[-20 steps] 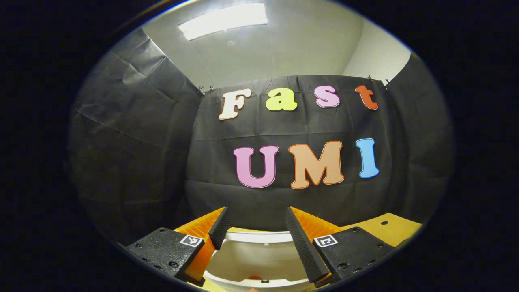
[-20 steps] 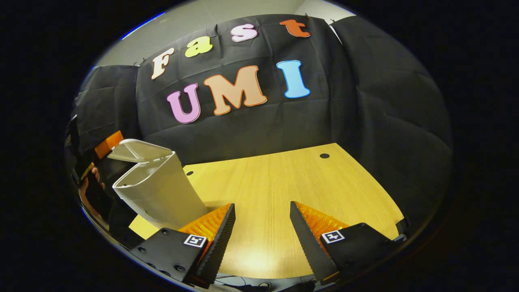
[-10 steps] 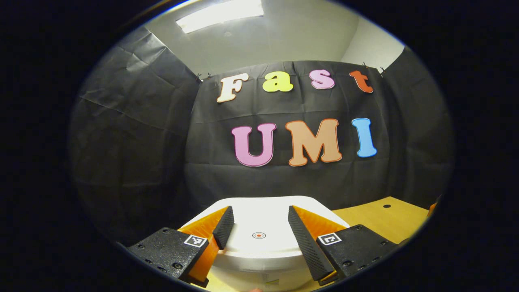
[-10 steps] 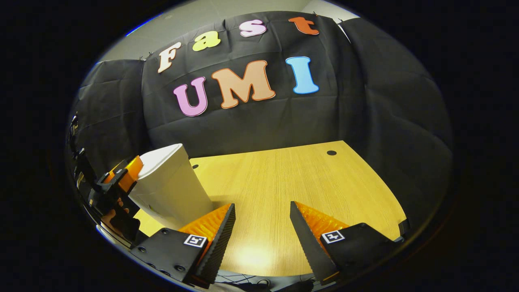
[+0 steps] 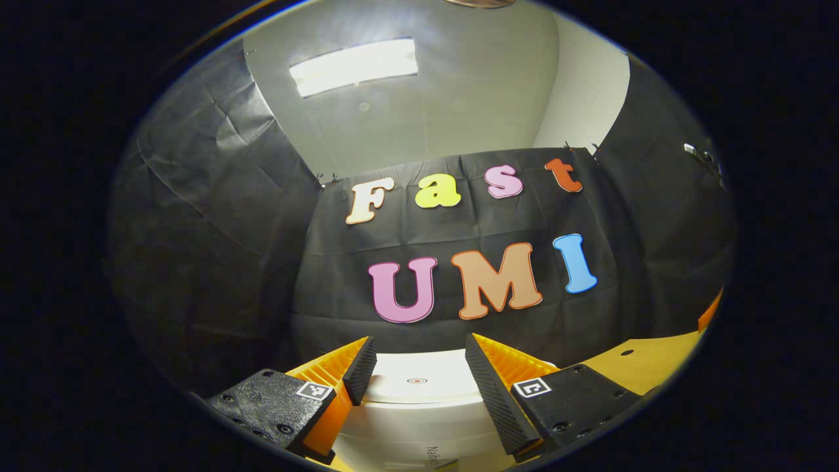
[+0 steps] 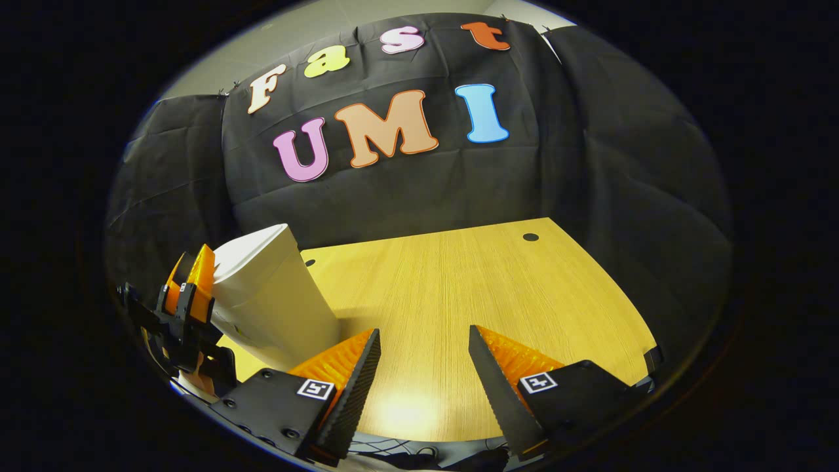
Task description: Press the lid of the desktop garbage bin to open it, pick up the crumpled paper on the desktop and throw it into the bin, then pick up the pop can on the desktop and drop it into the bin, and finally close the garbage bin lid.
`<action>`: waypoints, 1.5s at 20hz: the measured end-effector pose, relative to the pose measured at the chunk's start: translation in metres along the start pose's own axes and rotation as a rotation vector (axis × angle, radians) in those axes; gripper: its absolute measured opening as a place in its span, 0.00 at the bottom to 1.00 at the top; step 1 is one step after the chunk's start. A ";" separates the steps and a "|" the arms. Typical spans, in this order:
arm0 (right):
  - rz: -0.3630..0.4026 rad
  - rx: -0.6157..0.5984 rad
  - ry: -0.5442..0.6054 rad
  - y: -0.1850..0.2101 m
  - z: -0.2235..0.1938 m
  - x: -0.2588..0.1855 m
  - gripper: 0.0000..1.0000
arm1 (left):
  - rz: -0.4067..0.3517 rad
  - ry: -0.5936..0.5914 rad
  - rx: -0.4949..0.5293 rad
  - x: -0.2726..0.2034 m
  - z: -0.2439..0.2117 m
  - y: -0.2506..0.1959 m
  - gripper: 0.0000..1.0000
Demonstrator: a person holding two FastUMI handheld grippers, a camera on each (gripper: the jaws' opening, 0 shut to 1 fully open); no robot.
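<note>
I have the left gripper (image 5: 414, 375) spread wide and empty, just over the near edge of the bin (image 6: 269, 298). Its lid (image 5: 419, 383) lies flat, looking shut, straight ahead and just below my fingers. The right gripper (image 6: 423, 367) is also wide open, holding nothing, over the bare table (image 6: 472, 288); the bin stands to its left. Left is nearer, so any last press falls to it.

A closed white bin (image 6: 269, 295) stands on the wooden table (image 6: 459, 295).
</note>
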State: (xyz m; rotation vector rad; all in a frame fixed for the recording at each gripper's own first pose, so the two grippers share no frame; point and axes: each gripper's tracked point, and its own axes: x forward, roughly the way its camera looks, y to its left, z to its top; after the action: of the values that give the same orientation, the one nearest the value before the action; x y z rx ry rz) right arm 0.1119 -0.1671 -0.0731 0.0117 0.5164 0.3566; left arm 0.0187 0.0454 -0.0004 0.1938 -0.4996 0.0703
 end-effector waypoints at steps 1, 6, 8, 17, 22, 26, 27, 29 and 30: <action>0.003 -0.001 0.006 0.002 -0.001 0.000 0.87 | 0.014 -0.016 0.007 -0.004 0.001 0.001 0.89; 0.013 -0.012 0.015 0.008 -0.004 0.000 0.87 | 0.007 0.018 -0.027 -0.007 -0.008 -0.007 0.91; 0.018 -0.009 0.016 0.009 -0.004 -0.001 0.87 | 0.004 0.050 -0.030 -0.006 -0.010 -0.007 0.92; 0.035 -0.011 0.028 0.010 -0.011 -0.004 0.87 | -0.098 0.236 -0.076 -0.005 -0.024 -0.014 0.92; 0.051 -0.016 0.023 0.014 -0.005 -0.003 0.87 | -0.142 0.268 -0.065 -0.005 -0.021 -0.016 0.92; 0.049 -0.019 0.020 0.012 -0.003 -0.002 0.87 | -0.193 0.206 0.045 0.000 -0.014 -0.019 0.92; 0.049 -0.016 0.018 0.012 -0.002 -0.002 0.87 | -0.199 0.196 0.085 0.000 -0.012 -0.019 0.91; 0.048 -0.013 0.016 0.012 -0.002 -0.002 0.87 | -0.223 0.159 0.123 0.006 0.000 -0.024 0.99; 0.045 -0.014 0.014 0.013 0.000 -0.001 0.87 | -0.227 0.142 0.109 0.010 0.007 -0.026 0.93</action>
State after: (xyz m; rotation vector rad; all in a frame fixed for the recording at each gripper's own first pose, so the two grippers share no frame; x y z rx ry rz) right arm 0.1070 -0.1554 -0.0718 0.0071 0.5279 0.4047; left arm 0.0272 0.0188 0.0057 0.3481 -0.3304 -0.1102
